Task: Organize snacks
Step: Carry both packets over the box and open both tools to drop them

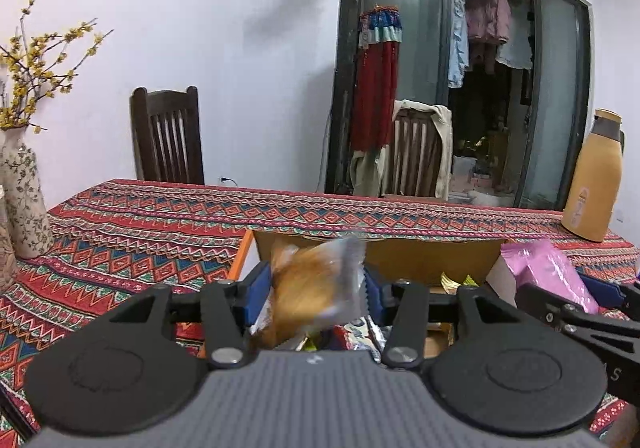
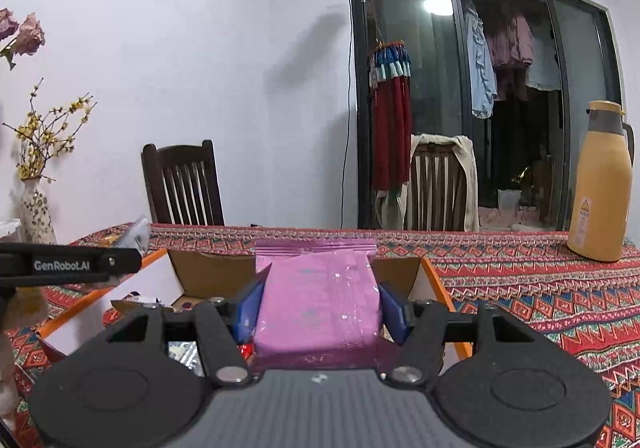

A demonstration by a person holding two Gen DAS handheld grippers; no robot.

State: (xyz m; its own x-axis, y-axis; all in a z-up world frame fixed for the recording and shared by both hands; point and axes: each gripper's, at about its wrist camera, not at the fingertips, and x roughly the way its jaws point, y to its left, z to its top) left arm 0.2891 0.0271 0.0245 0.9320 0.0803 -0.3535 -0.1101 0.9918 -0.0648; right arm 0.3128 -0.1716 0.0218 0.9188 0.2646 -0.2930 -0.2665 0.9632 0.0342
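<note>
My left gripper (image 1: 316, 288) is shut on a clear packet with a golden-brown pastry (image 1: 316, 280), blurred, held above an open cardboard box (image 1: 420, 260) with orange edges. Several snack packets (image 1: 360, 332) lie inside the box. My right gripper (image 2: 320, 308) is shut on a pink snack packet (image 2: 316, 300) and holds it over the same box (image 2: 208, 272). The pink packet also shows at the right of the left wrist view (image 1: 544, 268). The left gripper's arm (image 2: 68, 264) shows at the left of the right wrist view.
The table wears a red patterned cloth (image 1: 140, 232). A floral vase with yellow branches (image 1: 22, 200) stands at the left. A tan thermos jug (image 2: 600, 184) stands at the right. Two wooden chairs (image 1: 168, 136) sit behind the table, near a glass door.
</note>
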